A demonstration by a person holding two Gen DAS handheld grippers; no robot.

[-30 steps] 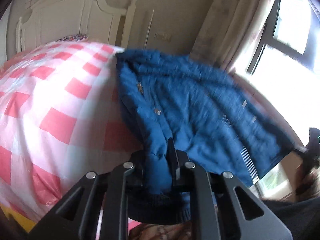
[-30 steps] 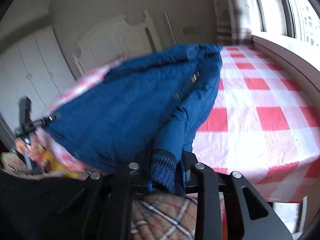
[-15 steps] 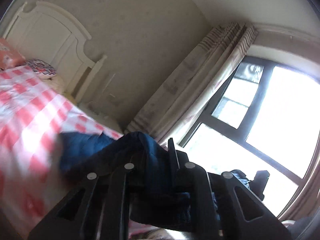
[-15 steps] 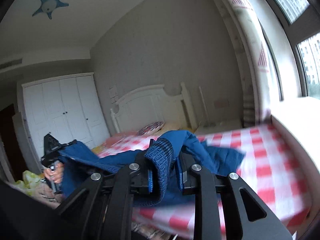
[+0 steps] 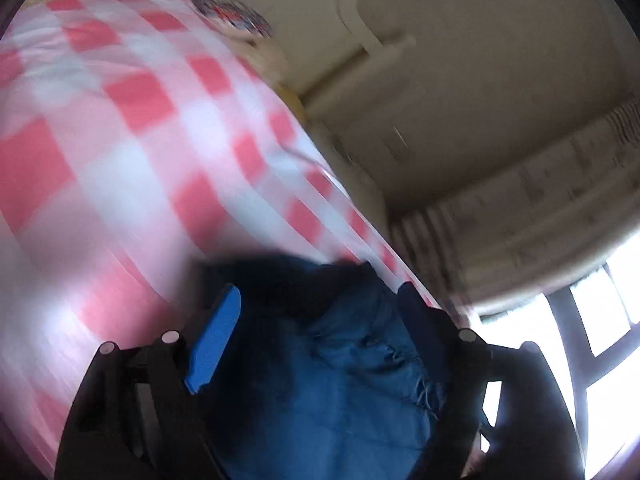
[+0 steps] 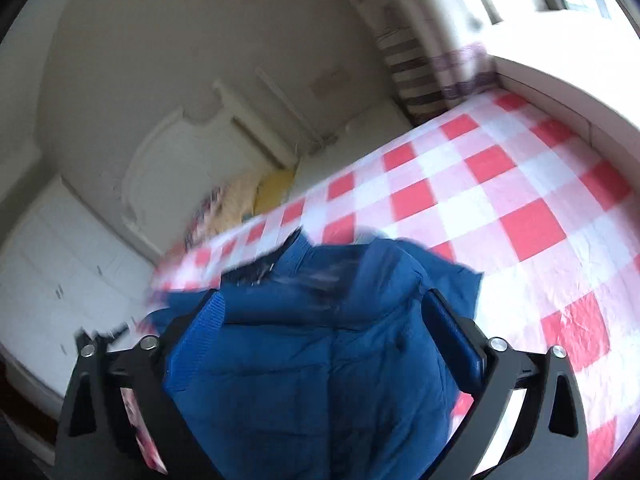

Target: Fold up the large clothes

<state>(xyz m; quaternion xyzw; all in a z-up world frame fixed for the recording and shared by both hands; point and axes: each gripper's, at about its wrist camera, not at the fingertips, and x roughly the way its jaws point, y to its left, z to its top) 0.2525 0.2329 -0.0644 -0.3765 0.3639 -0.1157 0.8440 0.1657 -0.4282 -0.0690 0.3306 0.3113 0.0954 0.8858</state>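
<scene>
Left tool is sitting wide open, blue pads spread far apart, nothing pinched; the blue jacket is lying loose in the gap between its fingers. Right tool is doing the same: fingers splayed wide, gripping nothing, jacket bunching up between them and filling the lower middle of that view. Cannot tell if fabric is touching the pads on either side. Jacket is resting on the bed, on the red-and-white checked cover, near its closer edge; a ribbed knit edge is sticking up at the far end of the heap in the right view. Checked cover is stretching away beyond the jacket in both views. Left view is heavily motion-blurred, so fine detail is unreadable. Further back, a patterned pillow is lying at the head of the bed, with a white headboard standing behind it. White wardrobe doors are showing far left in the right view. Striped curtain and bright window are sitting at the far right.
</scene>
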